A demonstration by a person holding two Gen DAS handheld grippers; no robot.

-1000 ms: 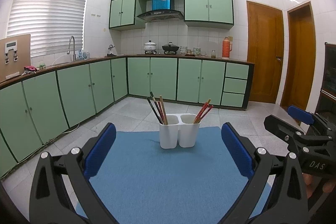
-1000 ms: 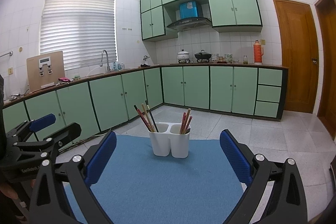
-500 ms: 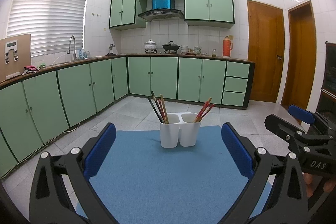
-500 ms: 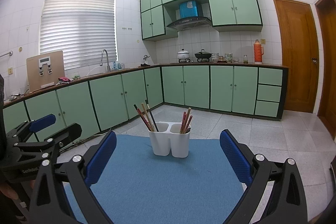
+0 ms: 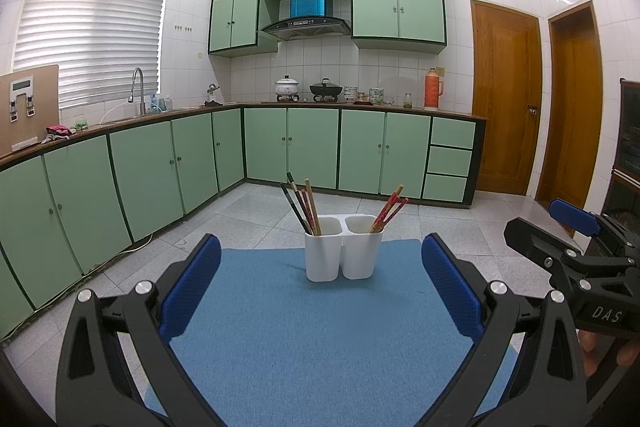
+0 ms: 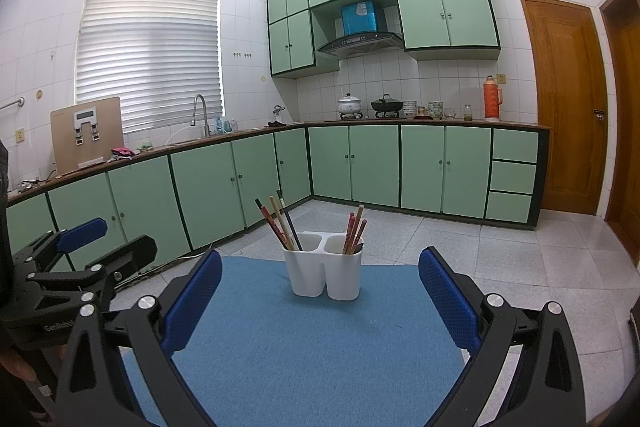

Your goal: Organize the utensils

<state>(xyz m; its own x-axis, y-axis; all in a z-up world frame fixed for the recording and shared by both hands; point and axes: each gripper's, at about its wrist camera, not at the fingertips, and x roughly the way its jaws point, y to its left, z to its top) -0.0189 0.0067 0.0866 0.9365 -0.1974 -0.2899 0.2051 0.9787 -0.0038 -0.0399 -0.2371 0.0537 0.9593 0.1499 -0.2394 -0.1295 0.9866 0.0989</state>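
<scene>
A white two-compartment utensil holder (image 5: 343, 247) (image 6: 325, 265) stands upright at the far end of a blue mat (image 5: 312, 339) (image 6: 304, 347). Its left cup holds several dark, red and tan chopsticks (image 5: 301, 201) (image 6: 278, 223). Its right cup holds several red chopsticks (image 5: 390, 207) (image 6: 354, 233). My left gripper (image 5: 320, 267) is open and empty, held over the mat short of the holder. My right gripper (image 6: 320, 271) is open and empty at about the same distance. Each gripper shows at the edge of the other's view, the right one (image 5: 572, 247) and the left one (image 6: 80, 259).
The mat lies on a surface above a grey tiled floor (image 5: 460, 227). Green base cabinets (image 5: 160, 167) run along the left and back walls. Wooden doors (image 5: 504, 99) stand at the right.
Both views have shifted very slightly; the holder sits marginally nearer and lower in the frames. Both grippers stay open and empty.
</scene>
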